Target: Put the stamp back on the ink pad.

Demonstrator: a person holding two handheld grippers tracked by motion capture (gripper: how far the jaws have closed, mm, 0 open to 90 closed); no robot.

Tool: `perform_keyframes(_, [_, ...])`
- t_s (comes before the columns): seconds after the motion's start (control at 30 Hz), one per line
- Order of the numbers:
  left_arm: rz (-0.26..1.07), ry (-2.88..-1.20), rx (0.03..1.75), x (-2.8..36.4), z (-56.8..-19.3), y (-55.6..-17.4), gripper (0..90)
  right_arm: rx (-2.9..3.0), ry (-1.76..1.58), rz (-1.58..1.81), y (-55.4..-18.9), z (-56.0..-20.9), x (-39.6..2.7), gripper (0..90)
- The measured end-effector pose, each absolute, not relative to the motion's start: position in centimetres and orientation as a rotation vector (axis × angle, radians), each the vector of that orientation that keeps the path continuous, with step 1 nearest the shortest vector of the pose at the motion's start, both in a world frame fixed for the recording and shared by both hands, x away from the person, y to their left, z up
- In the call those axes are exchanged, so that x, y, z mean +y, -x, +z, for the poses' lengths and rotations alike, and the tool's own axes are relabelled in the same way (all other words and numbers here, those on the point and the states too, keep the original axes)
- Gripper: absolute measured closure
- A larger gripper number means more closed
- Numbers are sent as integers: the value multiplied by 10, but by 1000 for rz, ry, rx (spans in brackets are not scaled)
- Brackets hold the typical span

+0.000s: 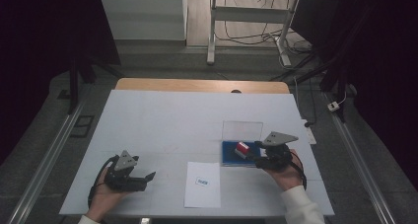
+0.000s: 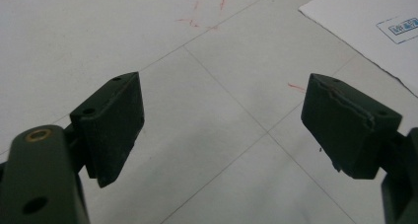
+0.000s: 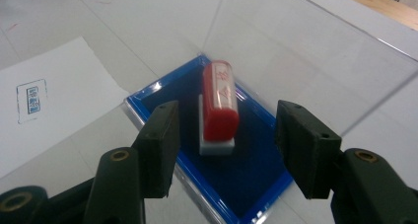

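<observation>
Red stamp [image 3: 218, 105] stood on the blue ink pad [image 3: 256, 177] near the tabletop's [image 1: 157, 115] right side, between the right claw [image 3: 224, 145] jaws, half open and touching nothing. Best to back straight off without clipping it; left claw [image 2: 222, 130] rested wide open, empty.

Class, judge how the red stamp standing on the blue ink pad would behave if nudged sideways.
The red stamp looks tall on a narrow white base, so it would probably tip. Its rounded handle might then roll. It seems stiff and light.

Black tools [image 1: 255, 155], grey plates, white sleeve [image 1: 300, 206]
</observation>
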State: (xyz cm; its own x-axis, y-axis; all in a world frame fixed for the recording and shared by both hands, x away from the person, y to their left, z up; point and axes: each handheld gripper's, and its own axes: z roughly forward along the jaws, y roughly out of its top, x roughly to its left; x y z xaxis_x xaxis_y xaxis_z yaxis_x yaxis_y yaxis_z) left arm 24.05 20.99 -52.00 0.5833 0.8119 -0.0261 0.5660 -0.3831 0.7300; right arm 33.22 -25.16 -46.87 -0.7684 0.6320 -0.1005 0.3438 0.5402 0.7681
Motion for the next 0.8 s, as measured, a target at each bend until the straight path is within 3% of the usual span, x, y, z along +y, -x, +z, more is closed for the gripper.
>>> perform_keyframes(0.8, [415,-2105,1077,206,-522,-238,171,2375,-831,1140,-293,-496,-304,359])
